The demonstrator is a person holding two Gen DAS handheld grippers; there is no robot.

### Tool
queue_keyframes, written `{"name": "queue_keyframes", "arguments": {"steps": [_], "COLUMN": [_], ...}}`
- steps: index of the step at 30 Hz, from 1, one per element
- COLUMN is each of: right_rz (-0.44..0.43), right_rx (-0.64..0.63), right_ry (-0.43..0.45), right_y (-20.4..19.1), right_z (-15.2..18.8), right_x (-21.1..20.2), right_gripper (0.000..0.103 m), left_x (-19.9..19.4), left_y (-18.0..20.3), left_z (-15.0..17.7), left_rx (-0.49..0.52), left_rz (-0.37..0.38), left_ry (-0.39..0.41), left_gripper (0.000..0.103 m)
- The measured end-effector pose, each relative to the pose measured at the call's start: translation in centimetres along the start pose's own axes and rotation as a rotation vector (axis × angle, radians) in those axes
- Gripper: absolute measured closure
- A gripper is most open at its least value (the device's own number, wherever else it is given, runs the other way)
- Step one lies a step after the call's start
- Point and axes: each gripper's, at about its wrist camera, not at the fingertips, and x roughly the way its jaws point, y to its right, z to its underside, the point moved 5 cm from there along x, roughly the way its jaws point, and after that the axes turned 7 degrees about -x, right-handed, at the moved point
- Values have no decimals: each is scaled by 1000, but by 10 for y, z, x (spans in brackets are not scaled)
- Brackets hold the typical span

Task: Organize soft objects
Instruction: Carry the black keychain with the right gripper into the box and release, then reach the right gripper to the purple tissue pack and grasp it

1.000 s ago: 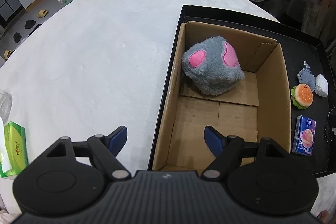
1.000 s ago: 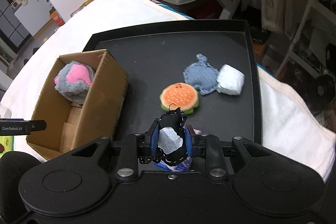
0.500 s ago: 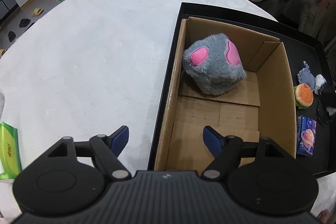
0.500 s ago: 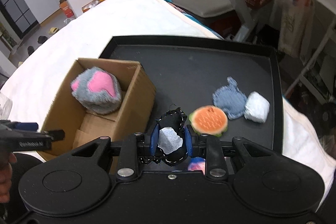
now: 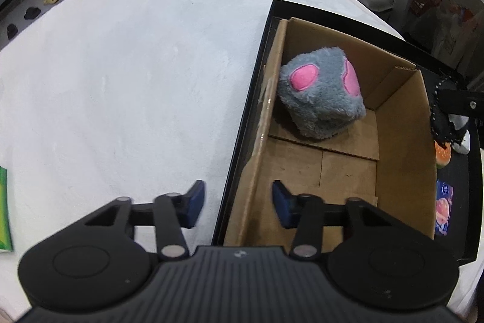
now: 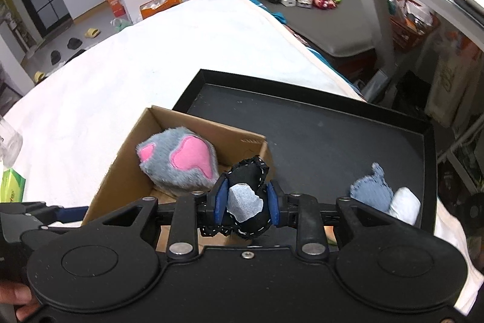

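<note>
Cardboard box [image 5: 399,171] interior seen only from left wrist cam — bare flaps, grey plush cube [image 5: 322,93] w/ pink patches at far end. Left gripper [image 5: 236,202] closing, pads astride box's near-left wall, not yet pressing. Right cam alone shows right gripper [image 6: 245,199] pinching black felt toy [image 6: 246,202] — white stitching, pale patch — just above box edge.

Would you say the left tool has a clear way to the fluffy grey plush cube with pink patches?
Probably yes: the fluffy grey plush cube with pink patches lies uncovered in the open-topped cardboard box, and the closing left tool straddles only the box wall.
</note>
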Motion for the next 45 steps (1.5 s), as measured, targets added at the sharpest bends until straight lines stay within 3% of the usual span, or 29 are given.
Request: {"name": "queue_keyframes", "arguments": {"steps": [7,11,13,16,21,29,37,45], "right_rz": [10,12,16,52,52,59,72,71], "right_rx": [-50,-78,-88,-121,-82,-18,43,100], "right_ry": [-7,-6,-6,-13,3,11,-27,-41], "right_y": [-16,-23,-26,-29,-22,7,36,53], "right_z": [-15,-23,-25,-26,-24,-8,28,53], "right_x": [12,17,19,22,15,-4,-8,-9], "right_gripper": [72,70,65,42,40,39,37,29], "left_x": [5,6,6,6,4,-1,-6,-11], "left_y": [-9,-8,-8,-8,-6,2,8,17], "left_z": [1,3,3,3,1,0,2,3], "left_rx": [-71,-72,-76,-75,-63,-44,-42,-14], "left_rz": [56,69,73,73,53,14,-21,-42], "left_ry": [-26,-25,-27,-32,-36,-25,-15,-2], "left_gripper": [85,89,89,89,88,84,57,47]}}
